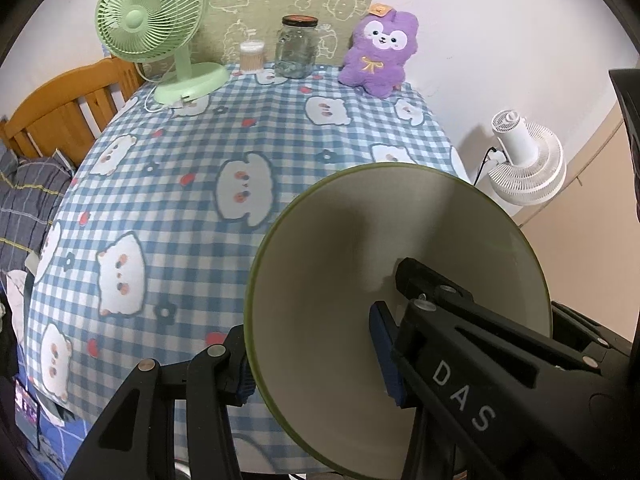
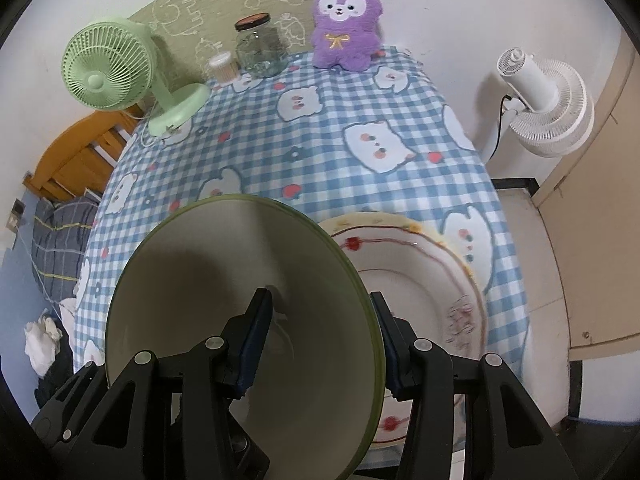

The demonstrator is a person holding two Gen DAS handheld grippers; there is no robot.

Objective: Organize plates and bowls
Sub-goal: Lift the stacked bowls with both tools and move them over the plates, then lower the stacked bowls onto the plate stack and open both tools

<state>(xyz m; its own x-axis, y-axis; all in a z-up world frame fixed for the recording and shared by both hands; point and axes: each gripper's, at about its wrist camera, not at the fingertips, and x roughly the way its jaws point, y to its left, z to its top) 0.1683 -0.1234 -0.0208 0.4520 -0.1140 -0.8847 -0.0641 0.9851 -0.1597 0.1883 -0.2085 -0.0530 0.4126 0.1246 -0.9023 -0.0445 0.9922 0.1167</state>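
Green-rimmed bowl (image 2: 224,280) wall clamped between both claws' pads, above floral plate (image 2: 432,280)

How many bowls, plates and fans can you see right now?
Bowls: 1, green-rimmed bowl, gripped on both sides by left gripper and right gripper.
Plates: 1, plate.
Fans: 2, green fan, white fan.
Total: 4.

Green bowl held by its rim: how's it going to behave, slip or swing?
Bowl looks rigid with a smooth glazed wall, so it may slip in the right tongs. The left tongs pinch the opposite rim, which should limit swing. It is probably breakable; set it gently on the plate.
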